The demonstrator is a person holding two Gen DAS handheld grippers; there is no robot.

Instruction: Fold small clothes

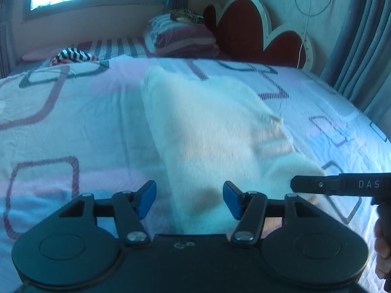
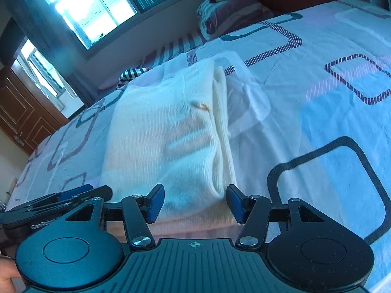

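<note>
Spanning the near hem of the white knit garment [image 1: 215, 131], the left gripper [image 1: 189, 199] stood released; its blue-padded fingers [image 1: 146, 200] were set apart with cloth between them, pads not pressing on it. The right gripper [image 2: 194, 204] was likewise parted, its fingers [image 2: 156, 202] either side of the garment's folded edge at 6 o'clock in its own view; no squeeze seen, so released too. Whether the pads brushed the fabric could not be told.

Writing: "DAS" in white on the black arm of the right gripper, entering the left wrist view at 3 o'clock. "GenRobot"-like lettering, partly cut off, on the black body at 9 o'clock in the right wrist view; not fully readable.

The garment was ribbed, soft, cream-white, folded lengthwise into a long panel with stacked layers along its right edge and a small tan mark near the middle. It lay on the bed [image 2: 330, 127], centre of both views. The bed sheet was thin cotton, pale pink and blue with rounded-square outlines, some solid dark, some hatched. A striped pillow [image 1: 180, 36] sat at 12 o'clock, a red scalloped headboard [image 1: 246, 29] at 1 o'clock, grey curtains [image 1: 361, 48] at 2 o'clock. A striped cloth [image 1: 73, 55] lay at 10 o'clock.
</note>
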